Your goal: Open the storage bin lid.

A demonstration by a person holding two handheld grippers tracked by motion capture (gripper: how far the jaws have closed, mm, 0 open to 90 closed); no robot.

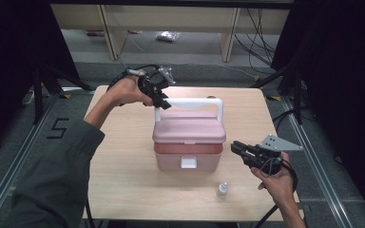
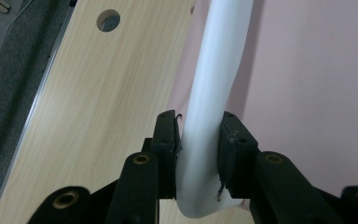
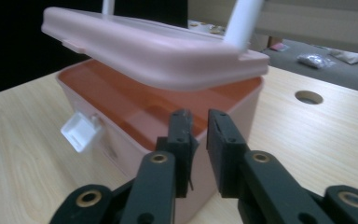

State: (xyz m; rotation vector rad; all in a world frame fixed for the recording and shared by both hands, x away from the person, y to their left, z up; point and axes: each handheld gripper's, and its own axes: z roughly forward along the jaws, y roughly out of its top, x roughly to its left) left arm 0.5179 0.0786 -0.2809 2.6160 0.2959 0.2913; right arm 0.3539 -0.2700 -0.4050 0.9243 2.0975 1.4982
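Crosswise over table (image 1: 123,156): handle (image 1: 190,102)

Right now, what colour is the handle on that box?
White; the handle shows best in the left gripper view.

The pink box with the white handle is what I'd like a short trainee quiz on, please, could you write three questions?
1. True or false: the left gripper is shut on the white handle.
2. The lid of the pink box is: A) fully closed, B) lifted above the body, C) lying on the table.
3. What small item stands on the table in front of the box?

Key: 1 true; 2 B; 3 a small bottle.
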